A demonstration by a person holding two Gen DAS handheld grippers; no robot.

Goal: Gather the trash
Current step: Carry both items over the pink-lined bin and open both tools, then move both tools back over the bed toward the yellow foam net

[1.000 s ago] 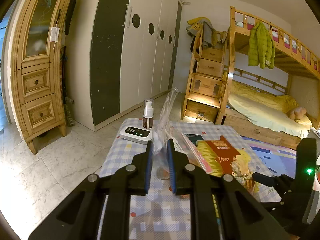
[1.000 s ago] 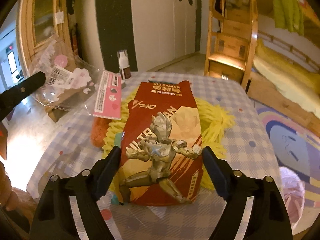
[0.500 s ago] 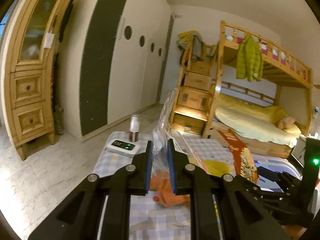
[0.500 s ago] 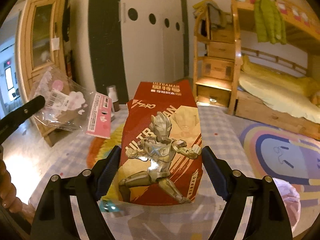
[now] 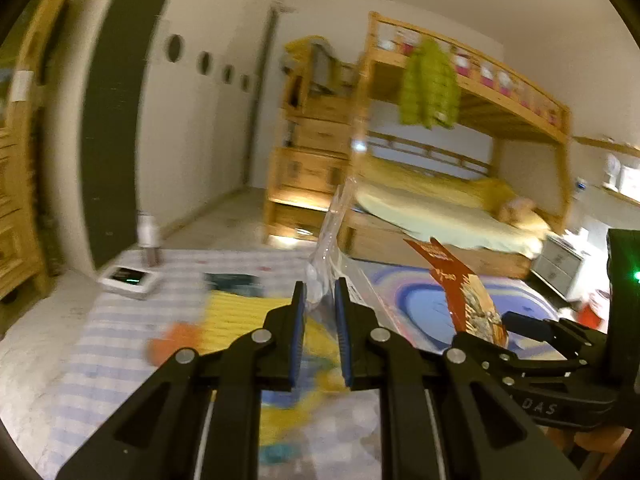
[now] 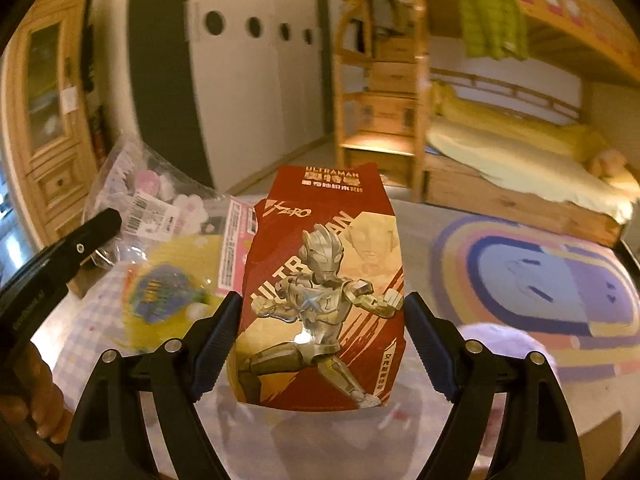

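Nearest, the right tongs [image 6: 322, 336] are gripping the red Ultraman box [image 6: 320, 292] by its sides, held up above the checked surface [image 6: 76, 344], while the left tongs [image 5: 320, 300] are pinching a clear plastic bag [image 5: 332, 232] nearly shut. Farther off, both pieces are riding in the air with a rug [image 6: 540, 280] and bunk bed [image 6: 520, 152] beyond. This looks like the carrying step; the next move is calling for a bin, which no view is showing.

The red carton [image 6: 320, 292] is showing "ULTRAMAN" along its top edge and "ZERO" below; the black gripper arm [image 5: 560, 396] is showing "DAS".
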